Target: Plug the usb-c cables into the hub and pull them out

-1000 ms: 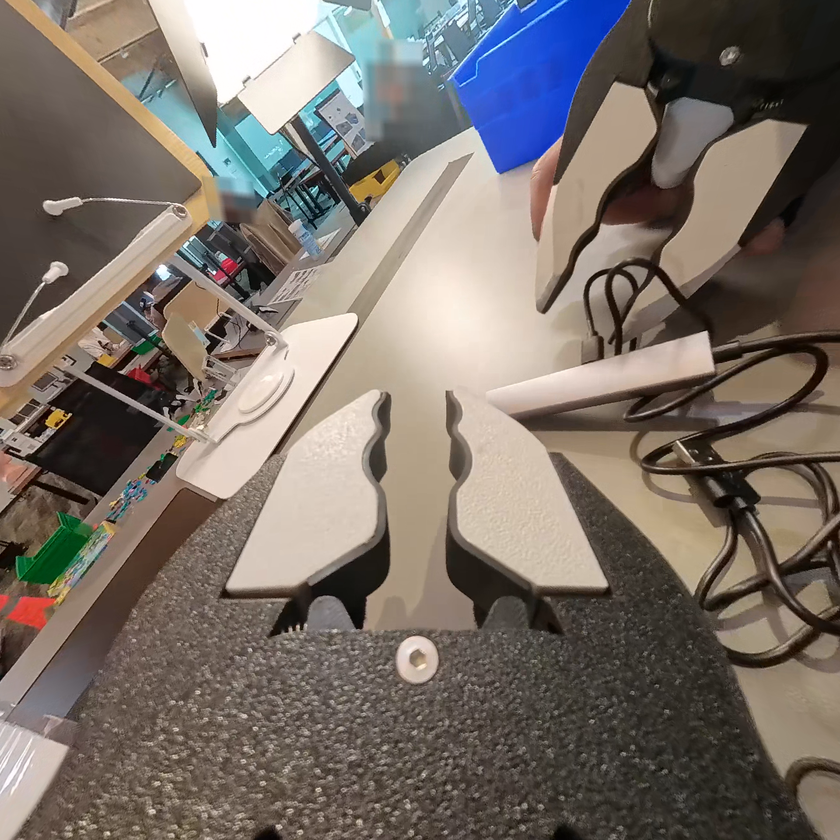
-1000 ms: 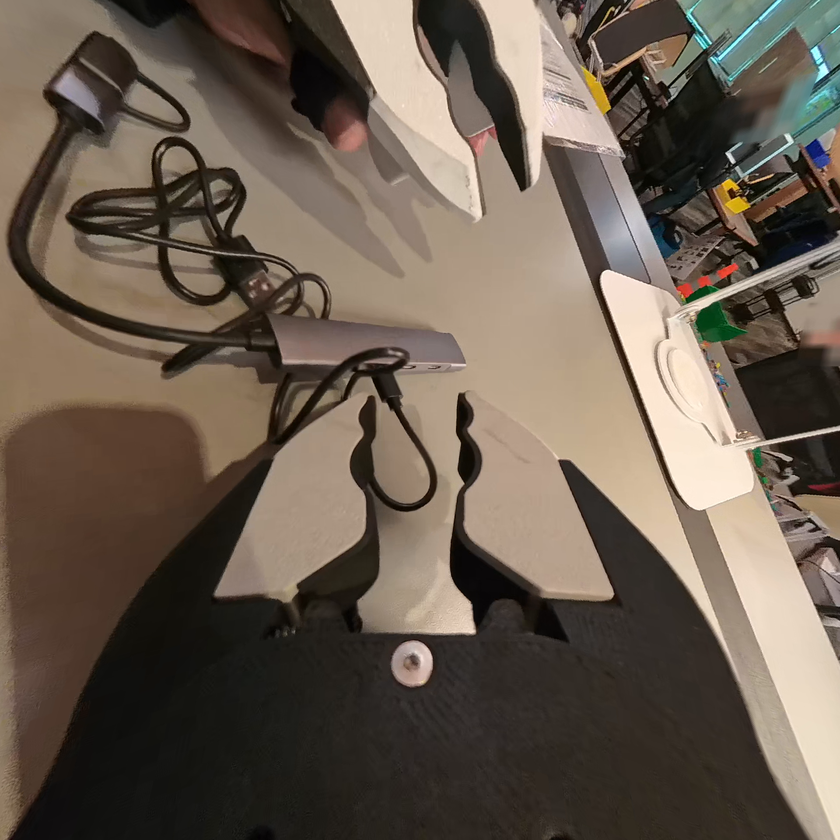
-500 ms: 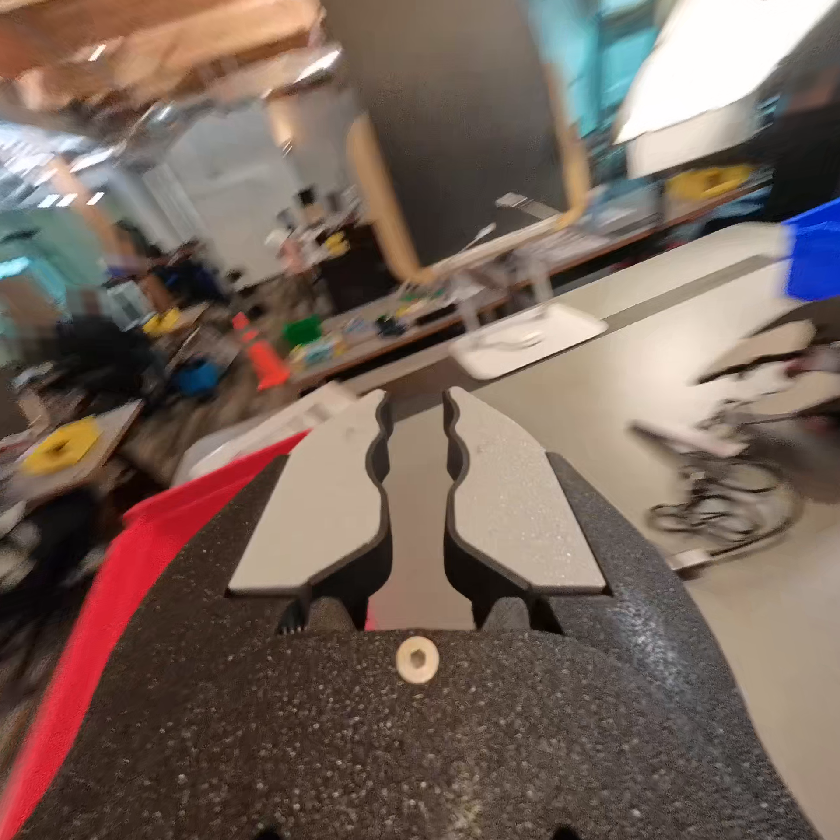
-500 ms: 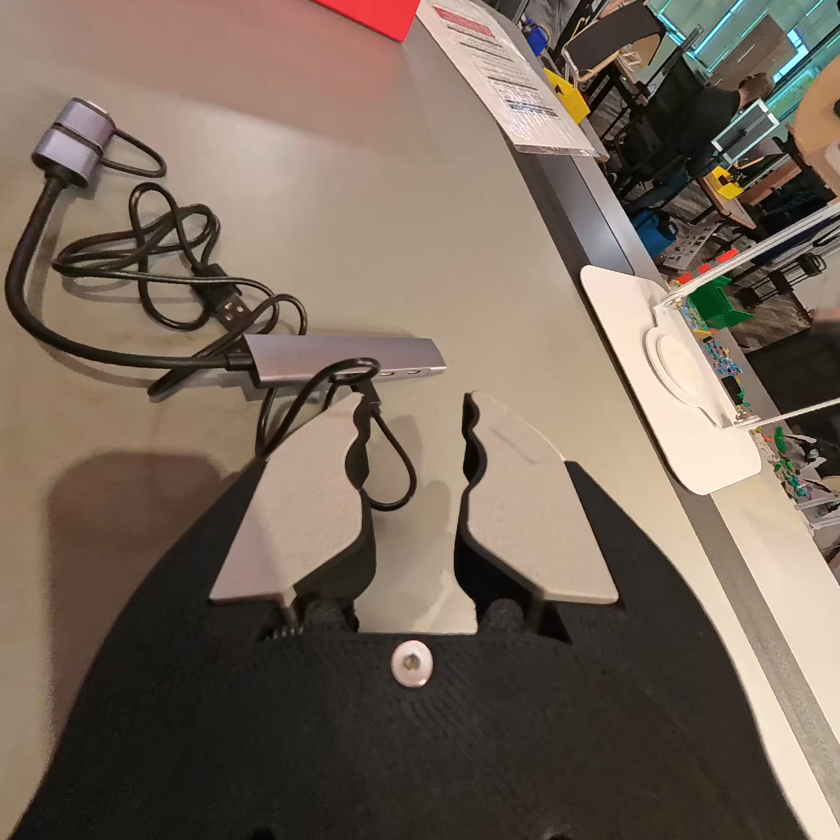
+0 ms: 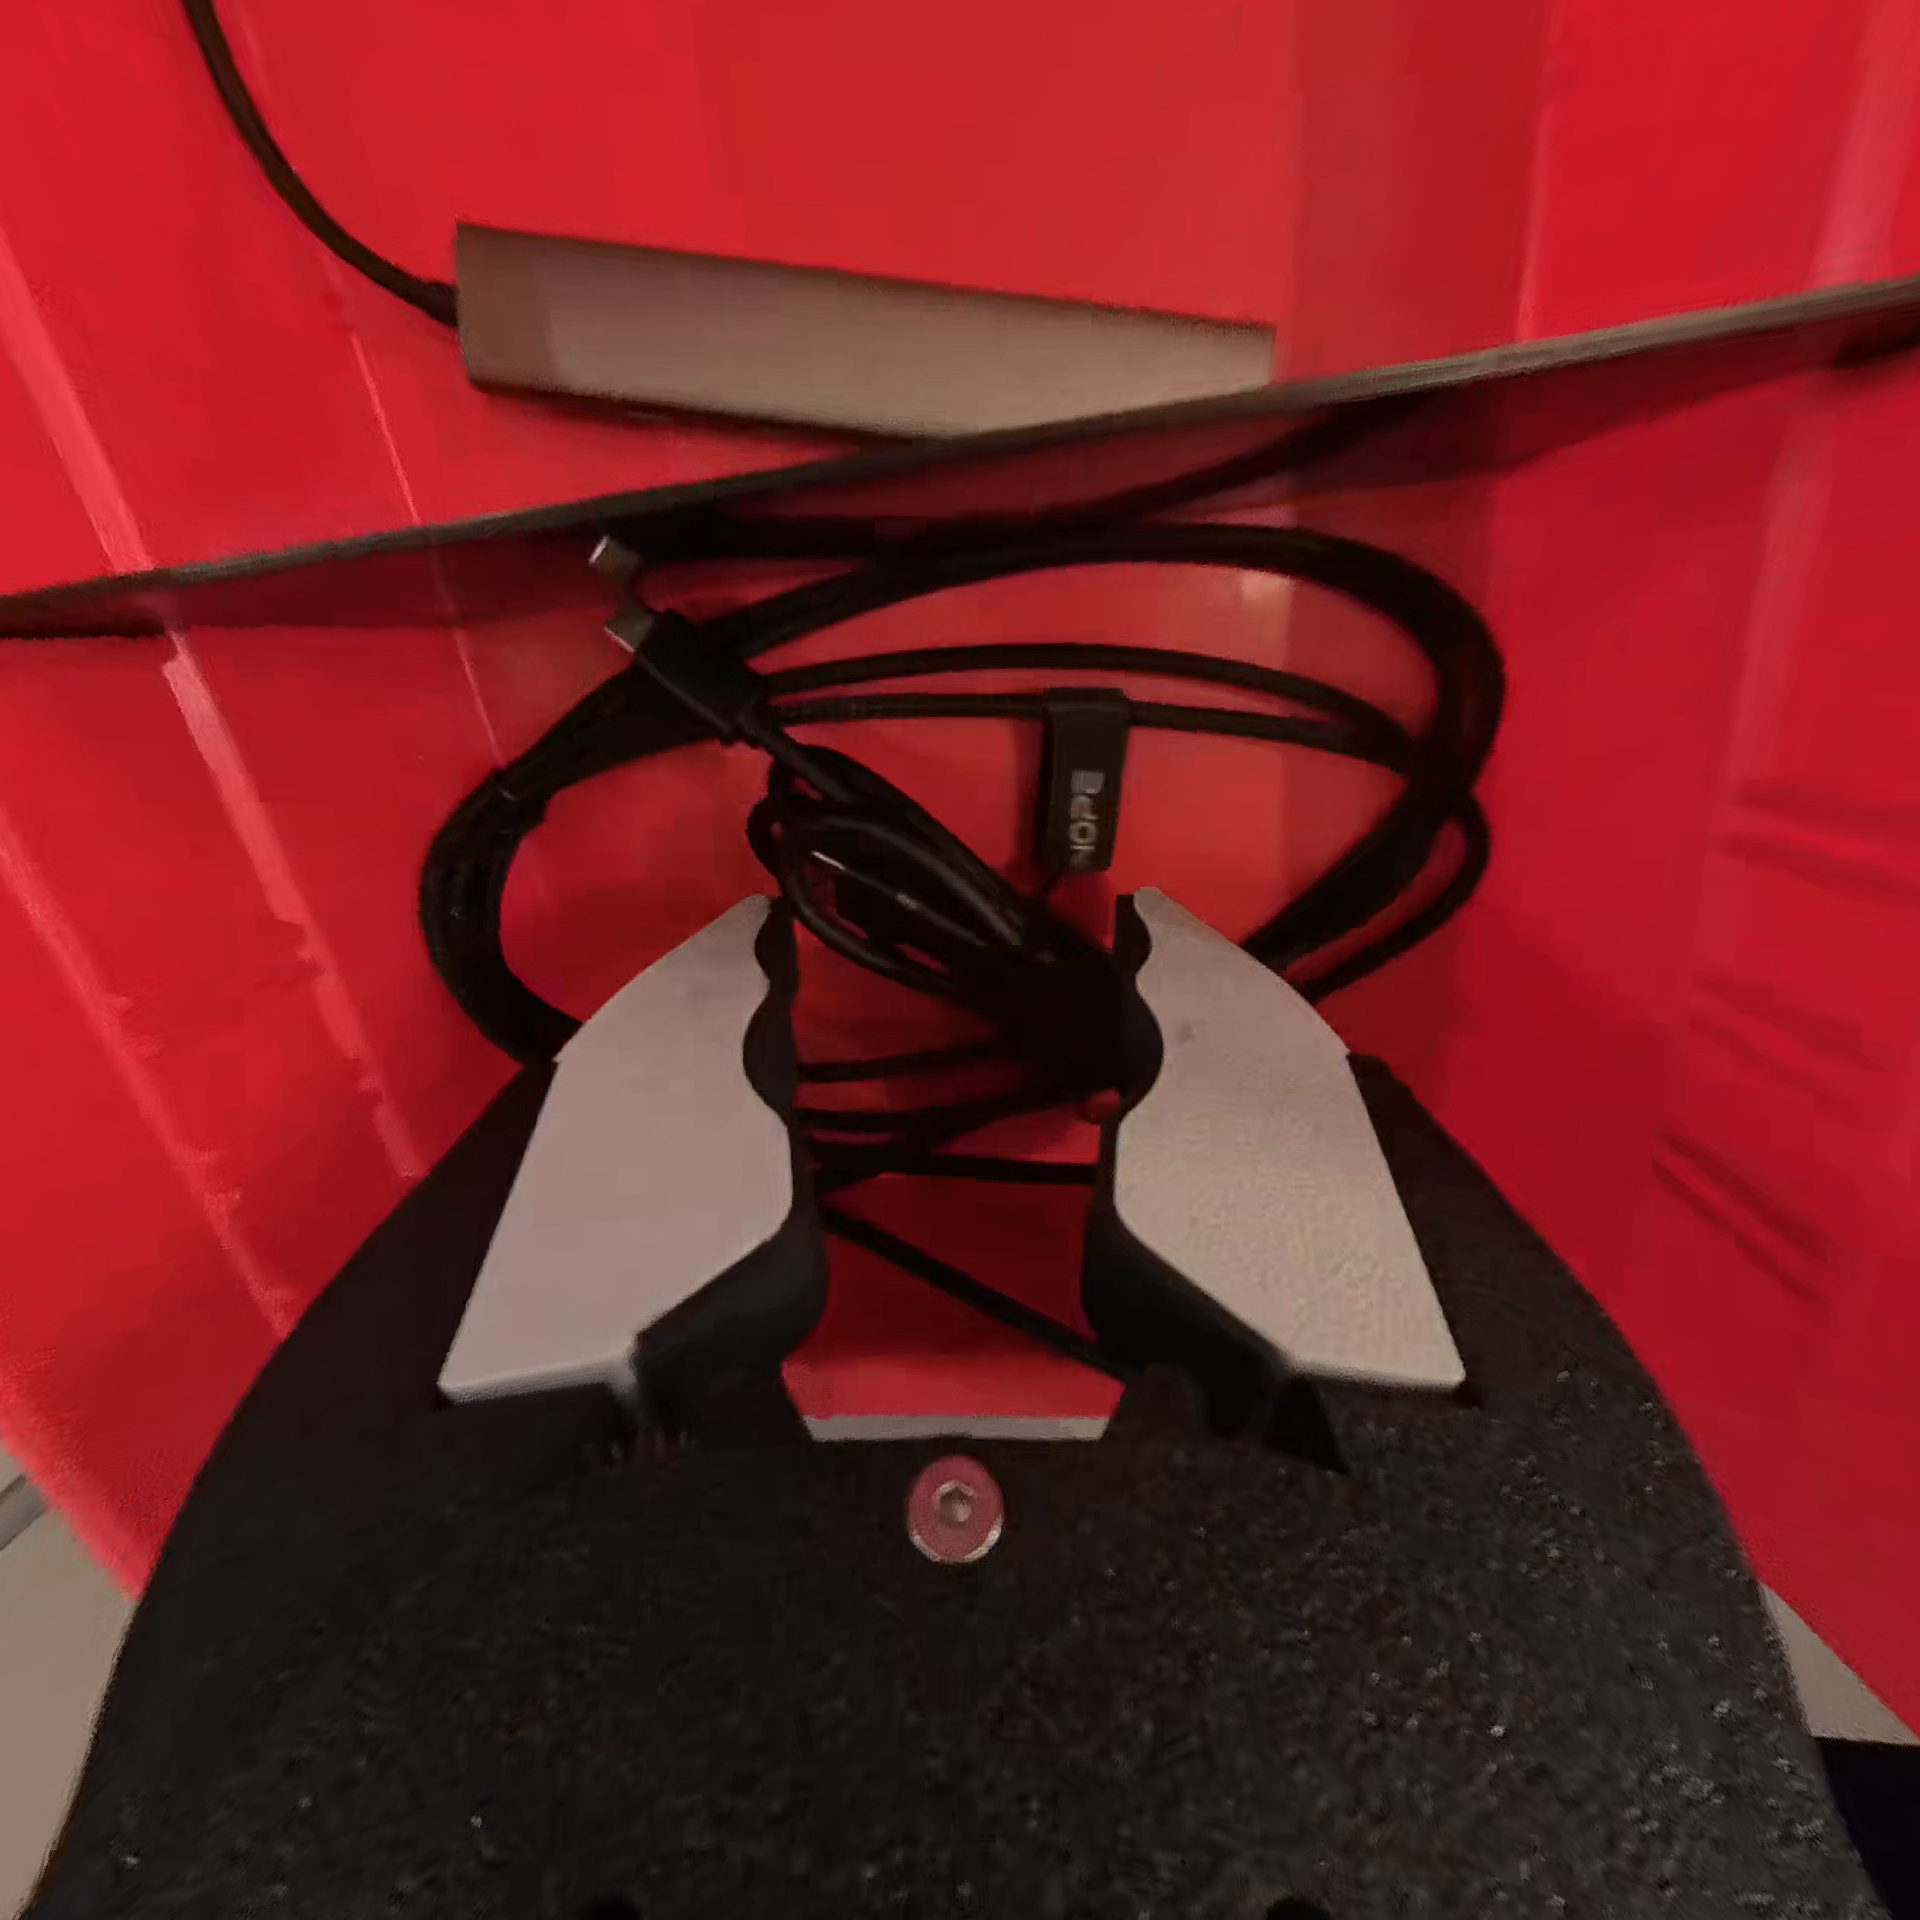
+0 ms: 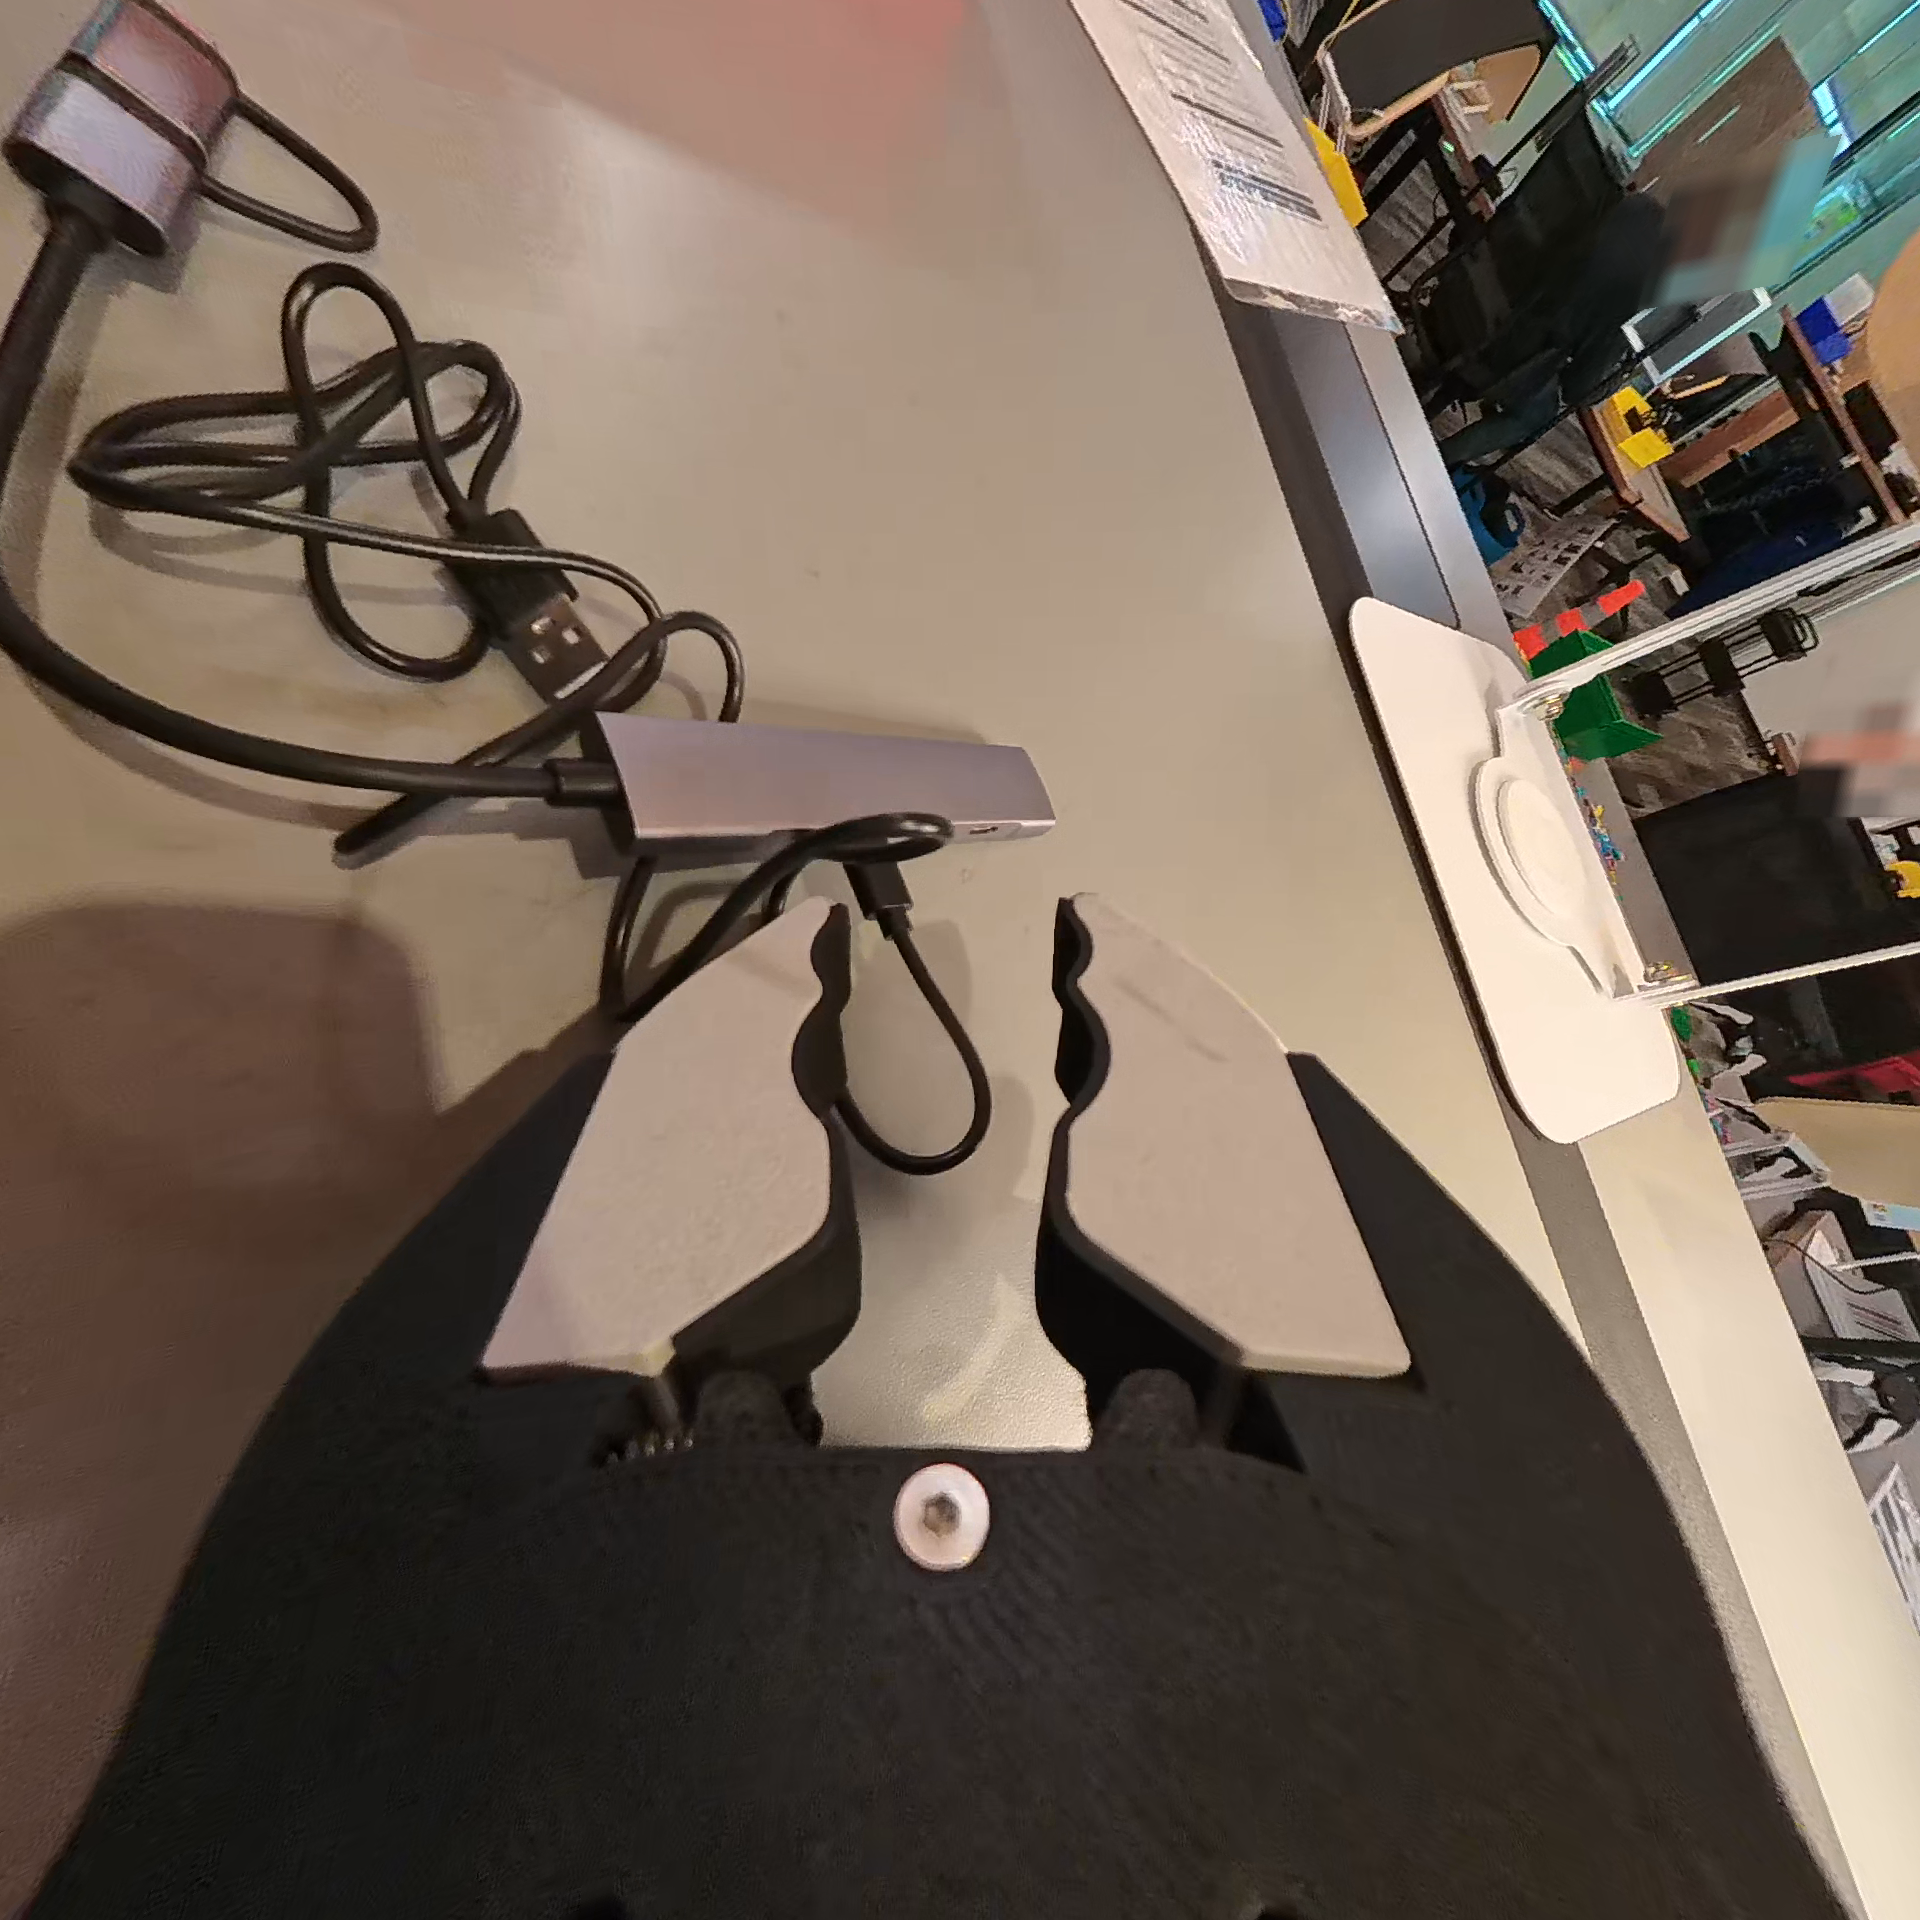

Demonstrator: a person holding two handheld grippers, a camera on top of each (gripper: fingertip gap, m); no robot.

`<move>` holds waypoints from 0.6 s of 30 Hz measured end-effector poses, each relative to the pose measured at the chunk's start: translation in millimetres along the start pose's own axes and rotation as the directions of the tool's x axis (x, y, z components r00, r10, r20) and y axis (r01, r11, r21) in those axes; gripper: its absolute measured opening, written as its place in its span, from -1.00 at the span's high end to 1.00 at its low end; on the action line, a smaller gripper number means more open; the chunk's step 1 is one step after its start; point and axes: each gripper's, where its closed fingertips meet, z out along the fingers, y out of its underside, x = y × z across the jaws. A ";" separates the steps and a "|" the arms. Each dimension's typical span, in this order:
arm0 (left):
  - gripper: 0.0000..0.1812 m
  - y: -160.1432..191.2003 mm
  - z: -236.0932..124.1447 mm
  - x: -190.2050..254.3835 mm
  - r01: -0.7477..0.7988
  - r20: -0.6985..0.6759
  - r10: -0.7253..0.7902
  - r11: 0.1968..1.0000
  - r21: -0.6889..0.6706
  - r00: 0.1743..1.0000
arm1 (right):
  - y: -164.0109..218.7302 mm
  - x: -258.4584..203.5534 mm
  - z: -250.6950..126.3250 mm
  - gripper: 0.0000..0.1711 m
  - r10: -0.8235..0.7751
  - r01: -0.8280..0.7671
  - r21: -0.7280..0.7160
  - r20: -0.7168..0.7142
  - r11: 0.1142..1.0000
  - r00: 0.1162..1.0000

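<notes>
In the right wrist view a grey USB hub (image 6: pixel 821 774) lies on the beige table. A thin black cable's USB-C plug (image 6: pixel 883 899) lies just in front of the hub's near side, and its loop (image 6: pixel 966 1049) runs between my fingers. My right gripper (image 6: pixel 951 914) is open and empty just short of the hub. In the left wrist view my left gripper (image 5: pixel 951 904) is open inside a red bin (image 5: pixel 1662 727), its fingers either side of a bundle of coiled black cables (image 5: pixel 1444 665). A USB-C plug (image 5: pixel 629 629) sticks out of the bundle. A second grey hub (image 5: pixel 852 343) lies beyond.
A black divider strip (image 5: pixel 1039 468) crosses the bin between the cables and the hub. On the table a USB-A plug (image 6: pixel 545 634) and the hub's lead with a grey end piece (image 6: pixel 114 156) lie at left. A white lamp base (image 6: pixel 1455 831) and a laminated sheet (image 6: pixel 1247 135) sit along the right edge. The grippers' ends are close to 50 cm from one another.
My left gripper has swung away from the table into the red bin and opened wider over the cable bundle. The right gripper has barely moved; the left gripper no longer shows in its view.
</notes>
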 end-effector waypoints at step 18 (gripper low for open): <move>0.62 -39.1 -101.0 -18.9 0.051 0.052 -0.081 0.901 0.431 0.995 | -0.2 -1.3 0.6 0.57 0.007 -0.007 -0.001 0.018 1.000 1.000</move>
